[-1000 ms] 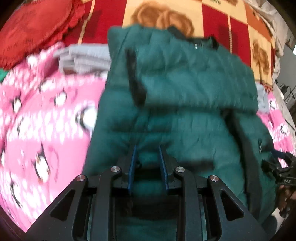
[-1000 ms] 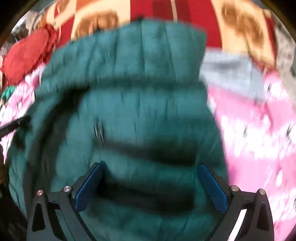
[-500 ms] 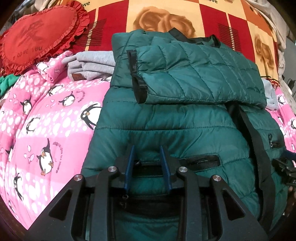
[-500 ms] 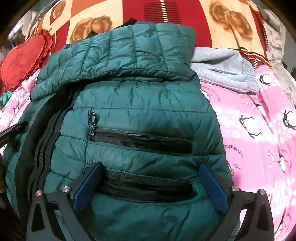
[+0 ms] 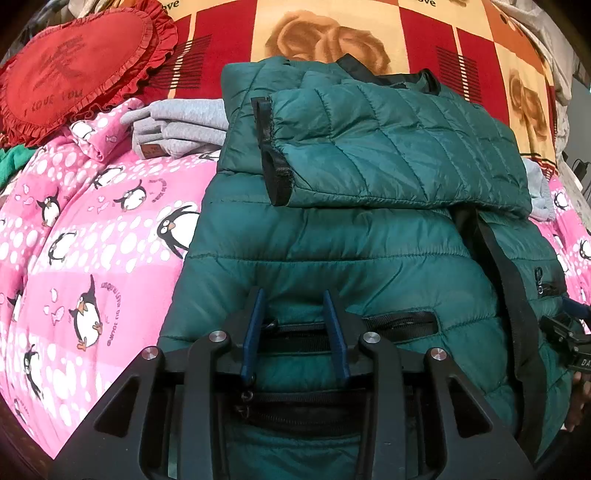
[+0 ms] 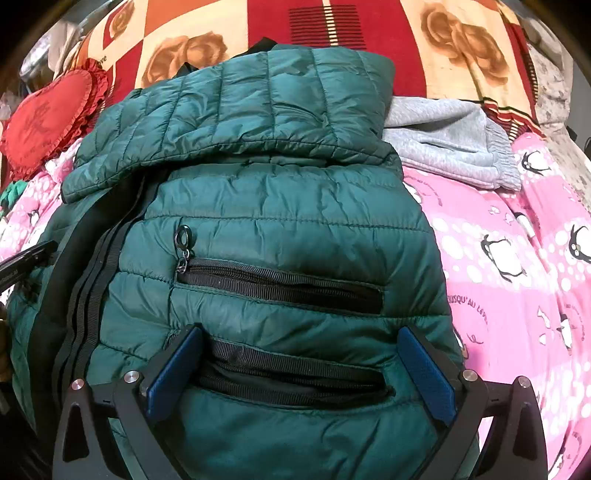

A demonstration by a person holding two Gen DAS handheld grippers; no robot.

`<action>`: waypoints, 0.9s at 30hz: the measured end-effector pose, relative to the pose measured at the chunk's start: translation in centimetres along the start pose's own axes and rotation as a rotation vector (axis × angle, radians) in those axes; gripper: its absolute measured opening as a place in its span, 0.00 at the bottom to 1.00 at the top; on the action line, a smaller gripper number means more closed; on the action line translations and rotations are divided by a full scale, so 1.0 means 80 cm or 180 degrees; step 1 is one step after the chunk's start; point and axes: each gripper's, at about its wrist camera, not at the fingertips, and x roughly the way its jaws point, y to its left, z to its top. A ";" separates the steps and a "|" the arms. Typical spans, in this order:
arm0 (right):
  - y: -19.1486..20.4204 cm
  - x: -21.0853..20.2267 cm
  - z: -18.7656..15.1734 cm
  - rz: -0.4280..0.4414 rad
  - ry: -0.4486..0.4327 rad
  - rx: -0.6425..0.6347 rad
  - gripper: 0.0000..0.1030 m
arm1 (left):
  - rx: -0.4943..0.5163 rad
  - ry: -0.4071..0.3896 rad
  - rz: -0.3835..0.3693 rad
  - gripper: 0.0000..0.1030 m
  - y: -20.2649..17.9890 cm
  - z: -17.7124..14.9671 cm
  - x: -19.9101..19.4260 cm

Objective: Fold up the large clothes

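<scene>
A dark green quilted puffer jacket (image 5: 351, 240) lies on the bed, front up, with a sleeve (image 5: 388, 147) folded across its chest. It also fills the right wrist view (image 6: 280, 206). My left gripper (image 5: 293, 306) is narrowed on a bunch of the jacket's lower hem beside a pocket zip. My right gripper (image 6: 299, 354) is wide open, its blue pads (image 6: 173, 369) resting on either side of the lower pocket opening (image 6: 295, 373), holding nothing. The right gripper's body shows at the left wrist view's right edge (image 5: 569, 332).
A pink penguin blanket (image 5: 92, 258) covers the bed around the jacket. Folded grey garments (image 5: 177, 125) lie behind it on the left, and grey sweatpants (image 6: 450, 144) on the right. A red heart pillow (image 5: 70, 62) and a red-and-cream rose blanket (image 6: 369, 26) are at the back.
Both cameras were moving and blurred a second ago and are now steady. The jacket has settled flat. The left fingers stay narrowed on the hem; the right stays open.
</scene>
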 end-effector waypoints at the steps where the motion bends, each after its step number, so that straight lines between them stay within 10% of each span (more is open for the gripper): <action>1: 0.000 0.000 0.000 0.0000 0.0000 0.0002 1.00 | -0.0001 0.0001 -0.0001 0.33 0.000 0.000 0.001; 11: 0.002 -0.007 0.001 0.0008 -0.0033 0.0029 1.00 | -0.0096 -0.0049 -0.0140 0.37 0.005 0.000 0.000; 18: -0.040 -0.076 -0.029 0.0113 -0.0392 0.0194 1.00 | -0.0252 -0.0307 -0.0721 0.39 0.072 0.018 -0.079; 20: -0.061 -0.078 -0.047 0.0259 -0.0349 0.0260 1.00 | -0.0120 -0.0221 -0.0743 0.67 0.092 0.017 -0.091; 27: -0.102 -0.060 -0.106 0.0611 -0.0300 0.0551 1.00 | -0.0115 0.0388 -0.0739 0.68 0.161 -0.032 -0.063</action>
